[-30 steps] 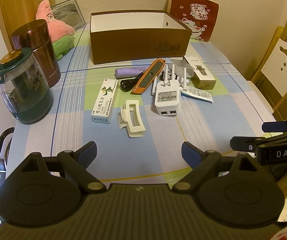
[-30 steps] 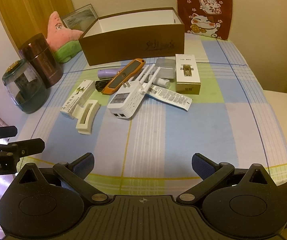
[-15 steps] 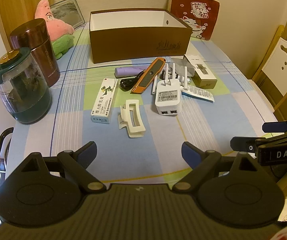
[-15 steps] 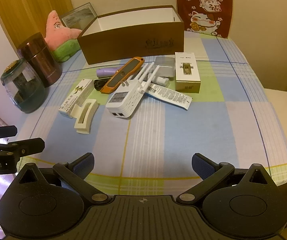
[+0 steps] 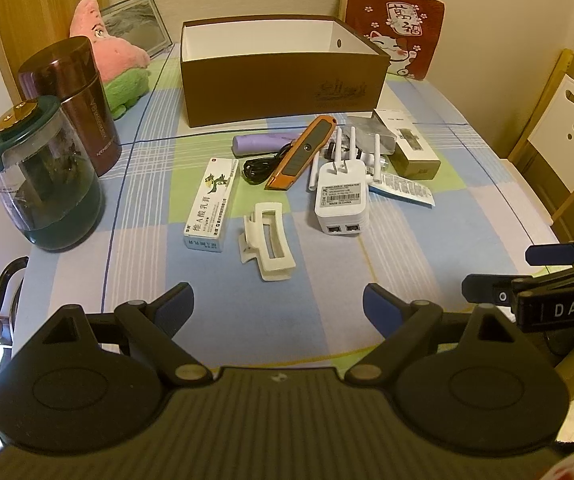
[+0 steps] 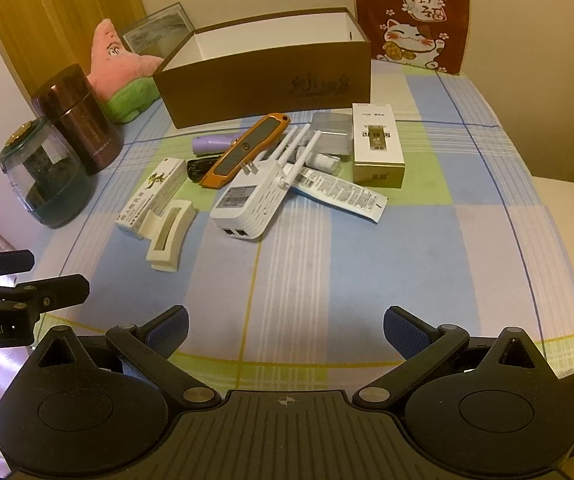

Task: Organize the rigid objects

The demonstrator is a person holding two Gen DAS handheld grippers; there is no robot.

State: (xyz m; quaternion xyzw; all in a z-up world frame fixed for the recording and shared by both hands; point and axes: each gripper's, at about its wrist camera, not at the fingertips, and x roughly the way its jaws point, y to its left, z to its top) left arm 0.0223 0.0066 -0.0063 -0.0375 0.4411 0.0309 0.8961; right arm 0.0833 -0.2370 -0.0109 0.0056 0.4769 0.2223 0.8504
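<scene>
The clutter I am to sort lies mid-table before the empty brown box: a white router stamped "MADE IN CHINA", a medicine carton printed in Chinese characters, a cream hair claw, an orange utility knife, a purple tube, a white-and-gold carton and a flattened printed tube. Since a second ago nothing on the checked cloth has shifted; I have only eased slightly nearer. My left gripper and right gripper, marked "DAS", both hang spread wide and empty over the near edge.
</scene>
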